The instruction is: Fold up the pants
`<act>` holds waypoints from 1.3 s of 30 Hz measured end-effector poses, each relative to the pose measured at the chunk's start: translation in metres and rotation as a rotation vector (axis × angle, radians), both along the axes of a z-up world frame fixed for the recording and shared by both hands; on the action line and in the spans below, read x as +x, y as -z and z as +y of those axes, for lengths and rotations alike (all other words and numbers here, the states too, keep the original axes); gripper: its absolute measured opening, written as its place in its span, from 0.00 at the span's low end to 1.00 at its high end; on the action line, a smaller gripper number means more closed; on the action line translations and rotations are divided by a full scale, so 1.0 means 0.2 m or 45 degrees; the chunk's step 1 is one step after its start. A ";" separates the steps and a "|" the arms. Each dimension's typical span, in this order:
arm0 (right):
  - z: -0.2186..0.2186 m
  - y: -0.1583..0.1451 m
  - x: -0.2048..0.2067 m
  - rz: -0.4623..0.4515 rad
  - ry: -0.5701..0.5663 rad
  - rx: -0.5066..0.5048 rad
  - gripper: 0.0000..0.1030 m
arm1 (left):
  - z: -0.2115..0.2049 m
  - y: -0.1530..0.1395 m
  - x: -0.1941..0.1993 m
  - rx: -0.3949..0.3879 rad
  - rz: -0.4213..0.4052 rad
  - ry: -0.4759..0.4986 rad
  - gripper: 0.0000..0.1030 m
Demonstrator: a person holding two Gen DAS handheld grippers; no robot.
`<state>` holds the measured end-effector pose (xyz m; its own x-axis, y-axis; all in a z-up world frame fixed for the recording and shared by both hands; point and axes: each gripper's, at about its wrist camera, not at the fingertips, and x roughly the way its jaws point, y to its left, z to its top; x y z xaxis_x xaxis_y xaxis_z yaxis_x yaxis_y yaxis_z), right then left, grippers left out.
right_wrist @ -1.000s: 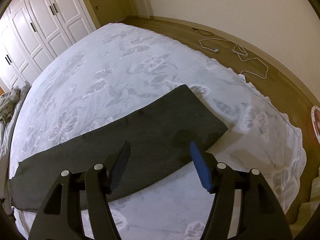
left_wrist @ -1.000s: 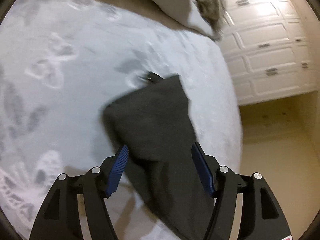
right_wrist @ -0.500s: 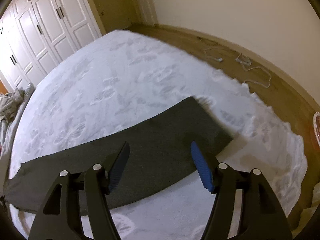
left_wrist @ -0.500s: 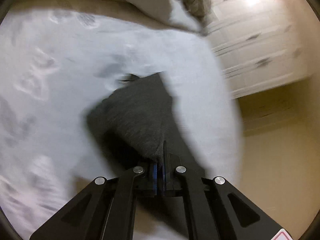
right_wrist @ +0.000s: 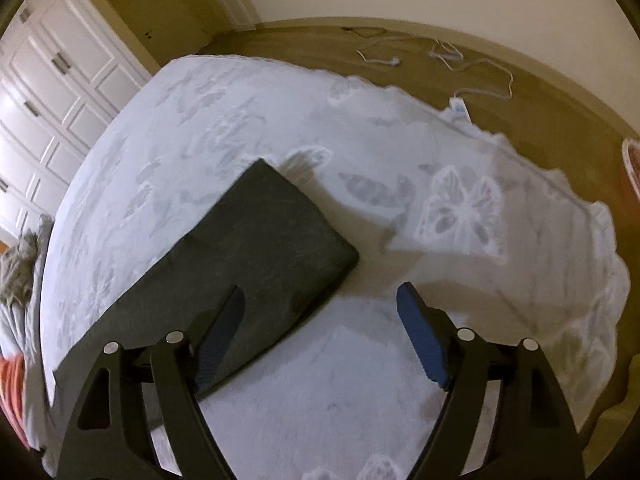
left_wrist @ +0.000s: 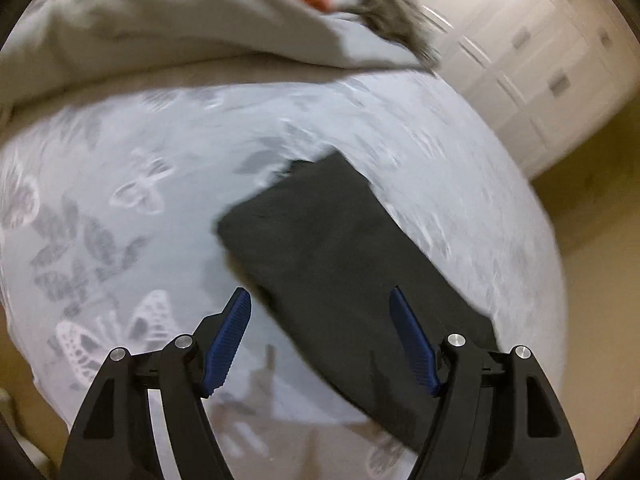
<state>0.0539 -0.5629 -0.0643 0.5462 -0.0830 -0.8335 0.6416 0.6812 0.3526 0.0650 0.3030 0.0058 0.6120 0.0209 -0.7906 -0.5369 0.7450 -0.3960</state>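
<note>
We see both tools spread: left tool [left_wrist: 320, 320], just reopened, and right tool [right_wrist: 320, 316] above the dark pants [left_wrist: 340, 264] lying on the bed [left_wrist: 120, 220].

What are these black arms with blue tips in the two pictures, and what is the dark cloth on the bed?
No robot here: a person holds a two-finger gripper in each hand, and a camera on each looks forward along its fingers. One picture is from the left gripper, the other from the right gripper. The blue tips are their pads. The dark cloth is pants, lying flat as a long strip on the bed, which has a white butterfly cover. Both grippers have just been opening and are open; neither holds anything. More laundry is piled at the bed's far side.
</note>
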 end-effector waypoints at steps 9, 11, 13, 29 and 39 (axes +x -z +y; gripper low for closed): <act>0.03 -0.05 0.10 -0.086 -0.046 -0.034 0.08 | -0.61 0.04 0.16 0.366 0.077 0.482 0.67; 0.12 -0.21 0.10 -0.238 -0.104 -0.024 0.08 | -0.70 0.07 0.17 0.426 0.099 0.570 0.67; 0.38 -0.48 0.12 -0.469 -0.316 -0.034 0.08 | -0.78 0.10 0.17 0.478 0.121 0.623 0.67; 1.72 -0.38 0.34 -0.258 -1.112 -0.402 0.72 | -0.65 0.13 0.02 0.558 0.153 0.643 0.74; 2.05 -0.04 0.45 -0.018 -1.274 -0.504 0.51 | -0.59 0.12 -0.05 0.522 0.152 0.664 0.76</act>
<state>0.1441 -0.1521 -0.0573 0.5250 0.1447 -0.8387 -0.2730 0.9620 -0.0050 0.0559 0.1853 -0.0174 0.5320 0.0591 -0.8447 -0.0886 0.9960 0.0138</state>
